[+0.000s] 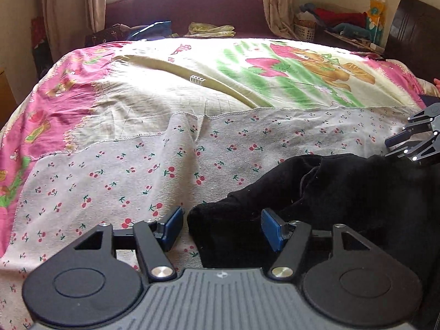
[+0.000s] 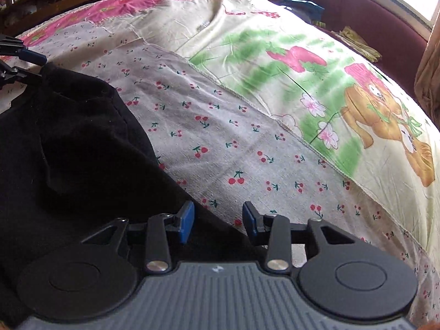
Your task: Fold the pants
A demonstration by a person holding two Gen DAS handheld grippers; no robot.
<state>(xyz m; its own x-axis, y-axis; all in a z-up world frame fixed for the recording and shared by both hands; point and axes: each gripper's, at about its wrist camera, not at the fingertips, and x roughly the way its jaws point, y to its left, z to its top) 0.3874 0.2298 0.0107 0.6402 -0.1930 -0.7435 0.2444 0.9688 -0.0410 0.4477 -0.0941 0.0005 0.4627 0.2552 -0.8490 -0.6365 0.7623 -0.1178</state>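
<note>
Black pants (image 1: 343, 192) lie bunched on a cherry-print cloth (image 1: 110, 178) on the bed. My left gripper (image 1: 222, 228) stands open over one end of the pants, with a rounded fold of black fabric between its blue pads, which do not press on it. My right gripper (image 2: 218, 220) is open too, and the edge of the pants (image 2: 68, 151) runs between its fingers. Each gripper shows in the other's view: the right gripper (image 1: 398, 147) at the pants' far right edge, the left gripper (image 2: 30, 64) at their upper left corner.
Under the cherry-print cloth (image 2: 220, 137) lies a bedsheet (image 1: 302, 68) with a bear and pink borders. A maroon headboard (image 1: 178, 8) with curtains and a window stands behind. Folded clothes (image 1: 211, 30) and a basket (image 1: 305, 30) sit at the far side.
</note>
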